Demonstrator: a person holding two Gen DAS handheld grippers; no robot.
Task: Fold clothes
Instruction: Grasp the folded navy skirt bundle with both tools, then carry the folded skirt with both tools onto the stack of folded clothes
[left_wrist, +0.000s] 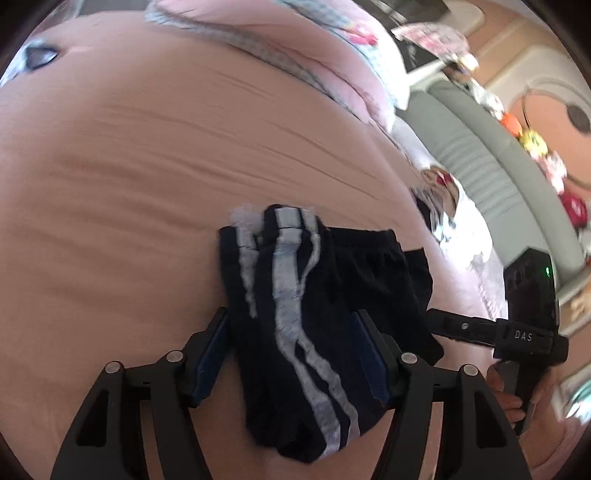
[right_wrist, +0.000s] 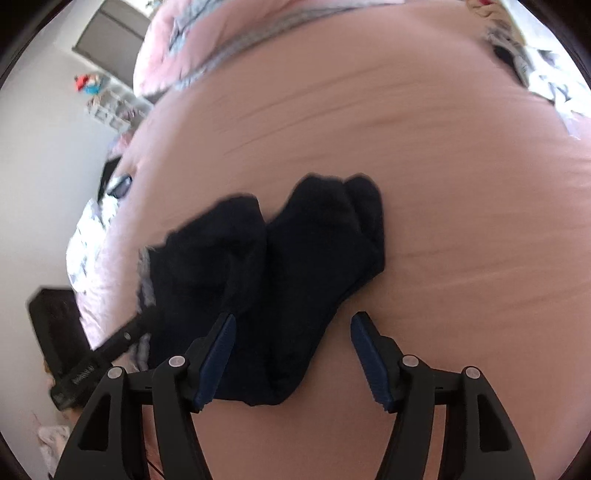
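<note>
Shorts (left_wrist: 295, 332): dark, white-striped, bunched | left claw (left_wrist: 299, 354) spread around them | right claw (right_wrist: 291, 354) spread | pink sheet (left_wrist: 129, 166)

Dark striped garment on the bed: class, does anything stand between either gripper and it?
Nothing visible. The dark striped garment already lies between the open fingers of the left gripper and the right gripper, on the pink bedsheet.

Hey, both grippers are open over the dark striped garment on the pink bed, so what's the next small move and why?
Probably close the left gripper on the bunched striped end of the dark garment. Its fingers already straddle that end, open, while the right gripper is also open with cloth between its fingers. The garment lies crumpled on the pink sheet, so it likely needs gripping and spreading before folding.
</note>
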